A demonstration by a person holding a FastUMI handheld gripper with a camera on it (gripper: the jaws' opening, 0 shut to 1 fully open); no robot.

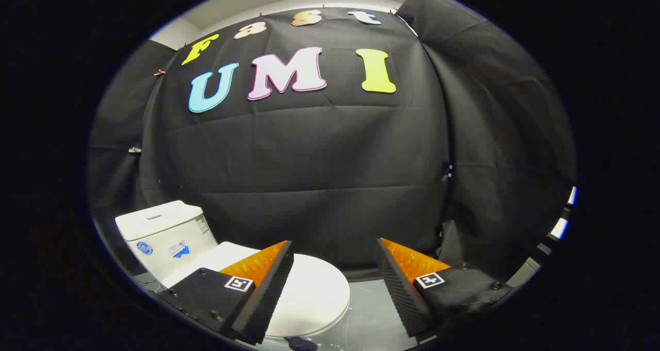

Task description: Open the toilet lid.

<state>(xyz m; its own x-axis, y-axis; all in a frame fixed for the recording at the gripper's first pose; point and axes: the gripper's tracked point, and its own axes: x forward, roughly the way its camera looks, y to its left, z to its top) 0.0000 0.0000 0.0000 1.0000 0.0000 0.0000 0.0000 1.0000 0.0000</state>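
Gripper [335, 258] held above the toilet, its two fingers [268, 284] spread wide apart with nothing between them; the tool is released and grasps nothing. Just beyond and below the fingers lies the lid [314, 289], a smooth white oval, flat down on the bowl and partly hidden behind the left finger. Its rounded front edge points toward the pale floor [366, 315] that shows between the fingers. Behind the lid, to the left of the fingers, stands the tank [165, 232], upright, with labels on its front and side faces; it sits just in front of the wall [319, 160] of black cloth, which closes the booth at the back and folds round on both sides. State of the task: not begun as far as can be seen, for the lid is closed and no finger touches it. What is left, by judgement: lower the fingers to the lid's front edge, catch it, and swing it up toward the tank
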